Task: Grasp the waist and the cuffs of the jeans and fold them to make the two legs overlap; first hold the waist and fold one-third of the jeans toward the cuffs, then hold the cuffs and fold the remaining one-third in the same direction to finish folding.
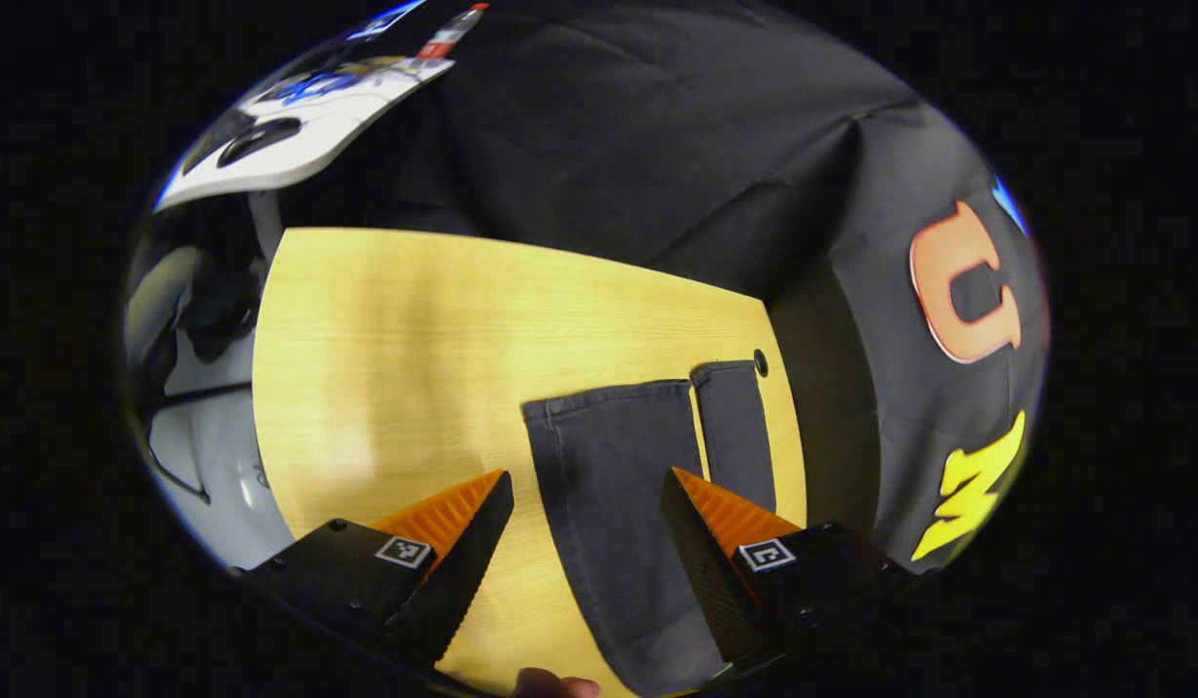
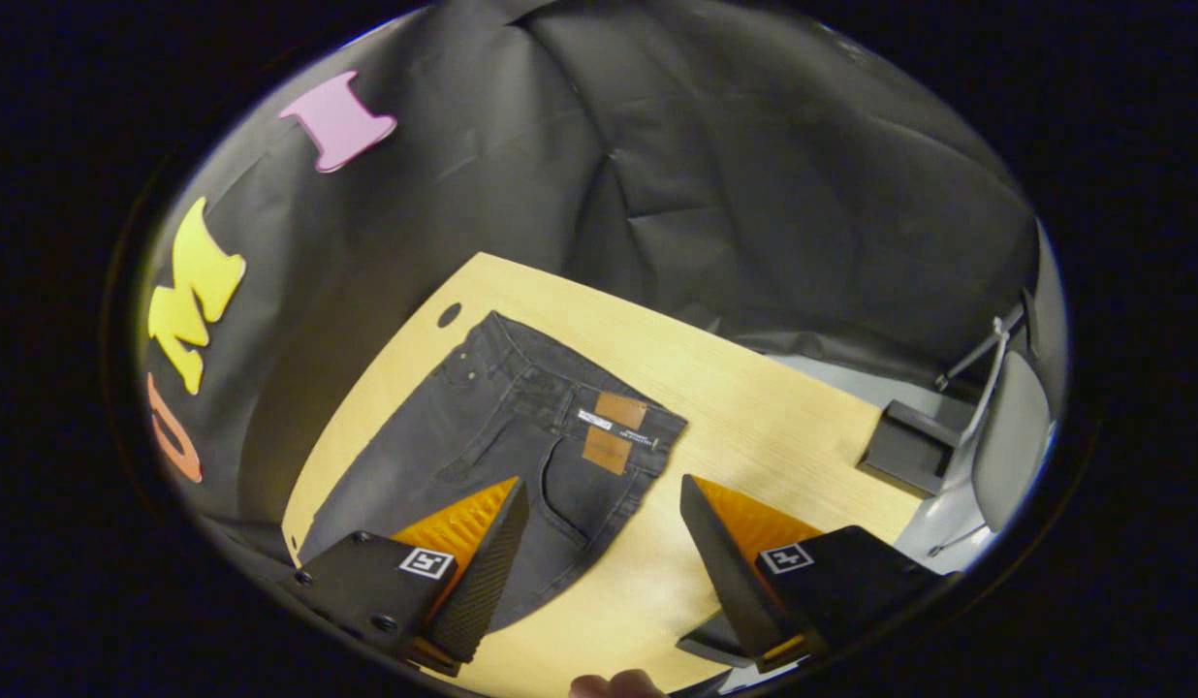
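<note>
Bare wooden table stretches wide from 9 to 12 o'clock of the jeans in the left gripper view, open to any approach. At 2 o'clock the booth wall crowds the table edge beside the cuffs. In the right gripper view, clear tabletop runs toward 3 o'clock of the waist; beyond the edge stand a dark box and a chair.
</note>
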